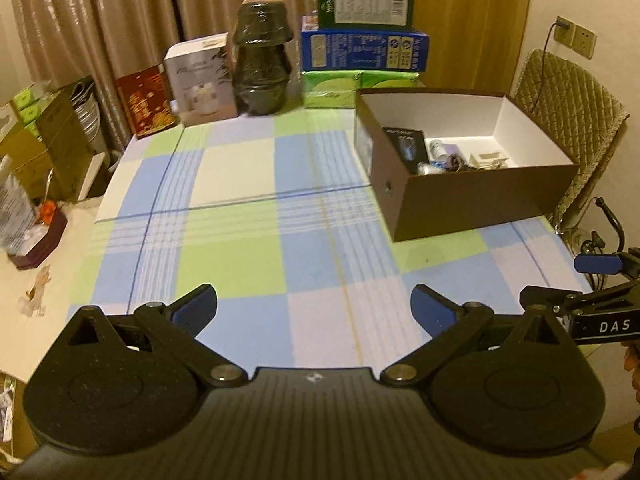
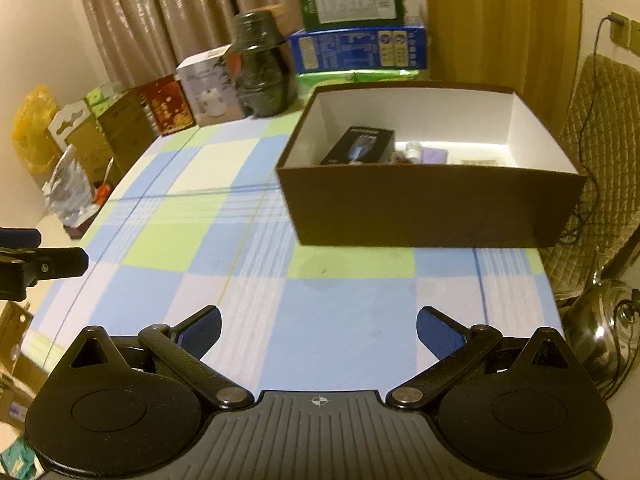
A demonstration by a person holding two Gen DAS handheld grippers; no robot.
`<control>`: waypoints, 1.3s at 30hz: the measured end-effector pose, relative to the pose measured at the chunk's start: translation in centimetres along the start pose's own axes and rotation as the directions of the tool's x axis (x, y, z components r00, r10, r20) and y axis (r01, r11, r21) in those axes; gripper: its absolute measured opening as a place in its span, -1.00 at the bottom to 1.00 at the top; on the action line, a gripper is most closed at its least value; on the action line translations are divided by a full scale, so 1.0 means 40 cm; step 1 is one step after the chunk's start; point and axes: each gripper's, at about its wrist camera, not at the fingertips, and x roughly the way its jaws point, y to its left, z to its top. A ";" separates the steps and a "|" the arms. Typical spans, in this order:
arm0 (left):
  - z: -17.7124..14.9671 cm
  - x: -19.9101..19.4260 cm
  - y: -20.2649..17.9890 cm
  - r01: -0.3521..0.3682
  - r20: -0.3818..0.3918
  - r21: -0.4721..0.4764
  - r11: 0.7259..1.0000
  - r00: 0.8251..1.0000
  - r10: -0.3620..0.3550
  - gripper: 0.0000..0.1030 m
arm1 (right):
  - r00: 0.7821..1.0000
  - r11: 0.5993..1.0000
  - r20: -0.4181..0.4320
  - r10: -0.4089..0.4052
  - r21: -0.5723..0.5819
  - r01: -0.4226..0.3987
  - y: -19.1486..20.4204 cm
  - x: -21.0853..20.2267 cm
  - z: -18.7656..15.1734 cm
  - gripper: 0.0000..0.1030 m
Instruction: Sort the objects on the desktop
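Observation:
A brown cardboard box (image 1: 476, 196) (image 2: 432, 204) with white inner walls stands on the checked tablecloth at the right. Inside lie a black product box (image 1: 404, 146) (image 2: 358, 146), a small white bottle (image 1: 436, 148) (image 2: 412, 148), a purple item (image 2: 434, 156) and other small pieces. My left gripper (image 1: 314, 308) hovers open over bare cloth near the front edge, holding nothing. My right gripper (image 2: 318, 332) is open too, in front of the box, with nothing between its blue pads. Each gripper shows at the edge of the other's view.
Along the table's back edge stand a dark wrapped jar-shaped object (image 1: 260, 60), a white carton (image 1: 202, 80), a red box (image 1: 146, 104) and stacked blue and green boxes (image 1: 364, 48). Cartons and clutter crowd the left side (image 1: 36, 152). A quilted chair (image 1: 572, 120) stands right.

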 end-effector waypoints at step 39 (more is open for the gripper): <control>-0.130 -0.050 0.069 -0.035 -0.056 -0.009 0.999 0.998 0.035 0.97 | 0.999 1.000 -0.047 0.011 -0.025 -0.012 0.094 -0.017 -0.075 0.96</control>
